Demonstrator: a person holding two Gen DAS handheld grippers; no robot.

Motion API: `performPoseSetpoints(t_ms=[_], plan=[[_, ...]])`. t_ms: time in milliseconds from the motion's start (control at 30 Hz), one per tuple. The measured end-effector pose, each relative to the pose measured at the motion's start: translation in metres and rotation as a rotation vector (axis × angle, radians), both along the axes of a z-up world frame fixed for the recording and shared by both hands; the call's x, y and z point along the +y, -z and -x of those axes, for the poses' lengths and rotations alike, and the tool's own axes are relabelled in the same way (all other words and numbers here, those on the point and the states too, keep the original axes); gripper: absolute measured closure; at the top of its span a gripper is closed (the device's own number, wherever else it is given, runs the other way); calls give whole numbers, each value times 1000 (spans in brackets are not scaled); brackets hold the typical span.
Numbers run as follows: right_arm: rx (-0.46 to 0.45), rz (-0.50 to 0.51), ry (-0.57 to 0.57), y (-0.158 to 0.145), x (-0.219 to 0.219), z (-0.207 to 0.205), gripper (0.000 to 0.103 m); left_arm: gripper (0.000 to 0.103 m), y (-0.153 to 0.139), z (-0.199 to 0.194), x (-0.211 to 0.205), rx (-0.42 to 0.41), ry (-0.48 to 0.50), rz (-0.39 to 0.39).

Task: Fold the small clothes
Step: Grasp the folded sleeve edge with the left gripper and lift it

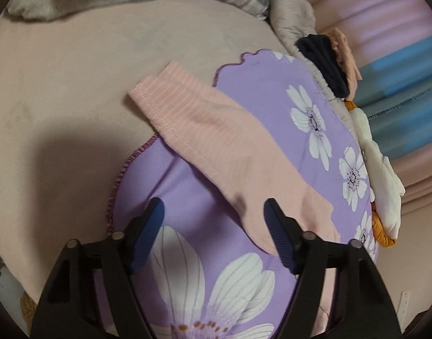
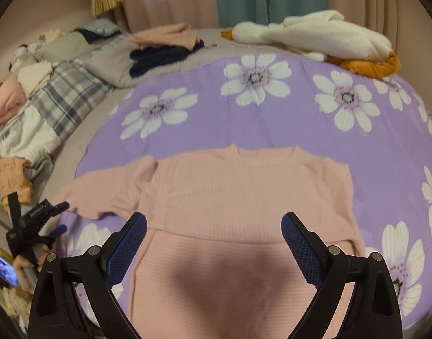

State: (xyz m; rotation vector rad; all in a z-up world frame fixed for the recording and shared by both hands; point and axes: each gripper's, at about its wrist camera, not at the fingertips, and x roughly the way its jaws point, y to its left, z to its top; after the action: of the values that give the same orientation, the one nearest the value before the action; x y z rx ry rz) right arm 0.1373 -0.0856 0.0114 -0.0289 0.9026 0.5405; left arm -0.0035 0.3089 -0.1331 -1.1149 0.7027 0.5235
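Bedsheet (image 1: 74,90) left open, clothes pile (image 2: 165,48) & plush goose (image 2: 314,34) at far edge

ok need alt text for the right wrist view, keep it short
A pink ribbed top lies flat on a purple floral cloth on a bed, one sleeve spread to the left. The right claw hangs open above its lower half, holding nothing. Behind are folded clothes and a white plush goose; the left claw shows at the left edge.
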Motion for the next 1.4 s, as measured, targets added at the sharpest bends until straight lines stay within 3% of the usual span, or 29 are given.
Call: performPoseSetpoints(t_ms=[167, 267, 367, 433, 533, 633, 733, 967, 1400], plan=[[21, 25, -11, 4, 6, -1, 8, 38, 3, -6, 14, -40, -23, 38], [28, 41, -5, 5, 5, -1, 8, 48, 6, -13, 22, -48, -35, 47], [32, 41, 2, 5, 2, -2, 8, 62, 11, -20, 30, -63, -43, 71], [34, 38, 16, 6, 0, -4, 8, 80, 14, -22, 34, -69, -59, 87], [43, 33, 33, 9, -5, -5, 8, 98, 13, -26, 36, -45, -63, 82], [51, 45, 34, 12, -9, -5, 8, 99, 5, -27, 32, -57, -71, 71], [46, 40, 45, 13, -18, -3, 8, 99, -8, -33, 26, -29, -73, 9], [78, -5, 105, 14, -42, -9, 8, 101, -45, -50, 6, -64, -25, -80], [71, -76, 169, 10, -75, -11, 8, 102, -108, -109, -67, -163, 205, -223]])
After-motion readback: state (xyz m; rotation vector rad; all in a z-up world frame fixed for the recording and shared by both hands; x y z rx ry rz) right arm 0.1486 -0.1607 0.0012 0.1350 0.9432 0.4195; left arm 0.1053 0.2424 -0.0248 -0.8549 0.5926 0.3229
